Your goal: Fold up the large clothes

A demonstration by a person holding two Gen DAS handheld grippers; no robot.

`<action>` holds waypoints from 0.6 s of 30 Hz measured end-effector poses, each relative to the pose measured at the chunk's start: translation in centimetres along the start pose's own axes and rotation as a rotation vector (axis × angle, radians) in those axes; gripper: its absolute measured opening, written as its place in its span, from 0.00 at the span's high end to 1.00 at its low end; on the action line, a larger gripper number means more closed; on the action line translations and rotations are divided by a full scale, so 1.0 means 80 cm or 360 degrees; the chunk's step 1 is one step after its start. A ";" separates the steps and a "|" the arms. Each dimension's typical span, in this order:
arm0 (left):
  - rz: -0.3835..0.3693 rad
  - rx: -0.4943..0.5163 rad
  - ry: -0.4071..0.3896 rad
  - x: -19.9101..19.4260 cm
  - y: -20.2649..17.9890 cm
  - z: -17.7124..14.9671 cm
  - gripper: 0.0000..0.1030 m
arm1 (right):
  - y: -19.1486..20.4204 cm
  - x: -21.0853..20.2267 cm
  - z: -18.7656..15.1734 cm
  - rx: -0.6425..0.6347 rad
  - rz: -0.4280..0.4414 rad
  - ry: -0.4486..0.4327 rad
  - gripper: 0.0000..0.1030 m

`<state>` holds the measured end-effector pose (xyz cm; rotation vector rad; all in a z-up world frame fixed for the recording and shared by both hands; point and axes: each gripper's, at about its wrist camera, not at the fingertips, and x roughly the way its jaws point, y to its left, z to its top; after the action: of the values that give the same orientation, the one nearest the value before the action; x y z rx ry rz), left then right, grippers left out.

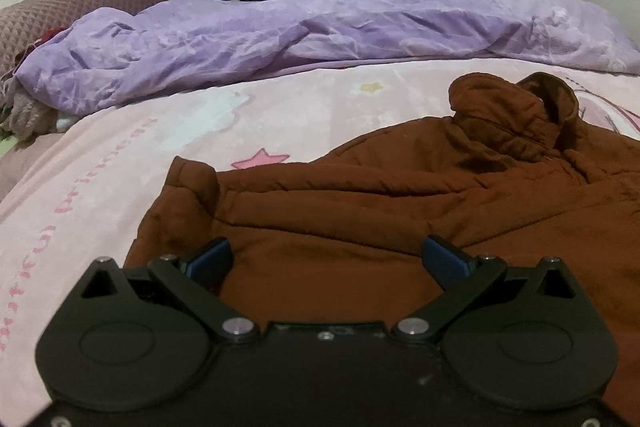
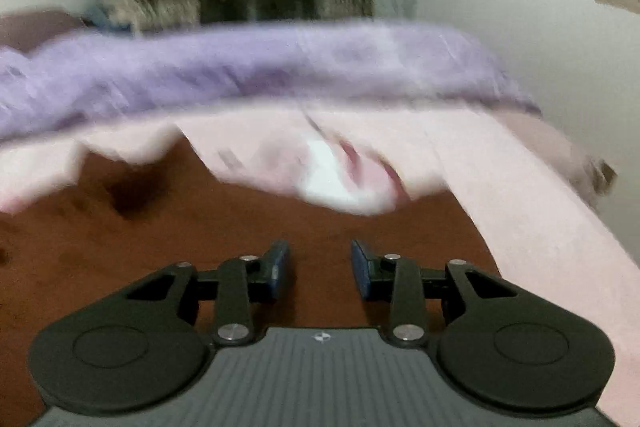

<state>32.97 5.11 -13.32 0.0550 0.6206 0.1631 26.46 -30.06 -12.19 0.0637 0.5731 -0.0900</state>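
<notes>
Both the left gripper (image 1: 326, 259) and right gripper (image 2: 320, 267) hovered apart, empty, over the padded rust-brown jacket (image 1: 360, 211) on the pink bedspread (image 1: 100, 187) — seemingly mid-fold, needing an edge pinched next.

Left gripper (image 1: 326, 259): lower centre of frame, jaws spread wide, blue pads clear of each other, nothing clamped.
Right gripper (image 2: 320, 269): lower centre, jaws narrower (view blurred), gap showing between pads, nothing clamped.

Brown jacket (image 1: 360, 219), star-print pink sheet (image 1: 120, 167)
</notes>
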 end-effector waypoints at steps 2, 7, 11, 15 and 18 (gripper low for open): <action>-0.0002 0.0006 -0.0007 -0.001 -0.002 0.000 0.00 | -0.016 0.004 -0.019 0.0094 0.0090 -0.0113 0.65; 0.0022 0.0012 0.0052 -0.008 -0.001 0.012 0.00 | 0.001 -0.016 0.003 -0.0057 0.0002 -0.0058 0.65; -0.0228 -0.0016 -0.0020 -0.058 -0.009 0.039 0.00 | -0.015 -0.050 0.028 0.0077 0.0020 -0.0157 0.64; -0.0446 0.0158 -0.0058 -0.076 -0.061 0.046 0.00 | -0.011 -0.056 0.035 0.0056 0.0069 -0.0157 0.62; -0.0449 0.0284 0.0127 -0.037 -0.102 0.025 0.00 | -0.010 -0.006 0.018 0.0045 -0.0001 0.0058 0.62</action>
<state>32.84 -3.41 -10.80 0.1328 0.7144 -0.1643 26.76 -30.95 -10.73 0.0929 0.6082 -0.0974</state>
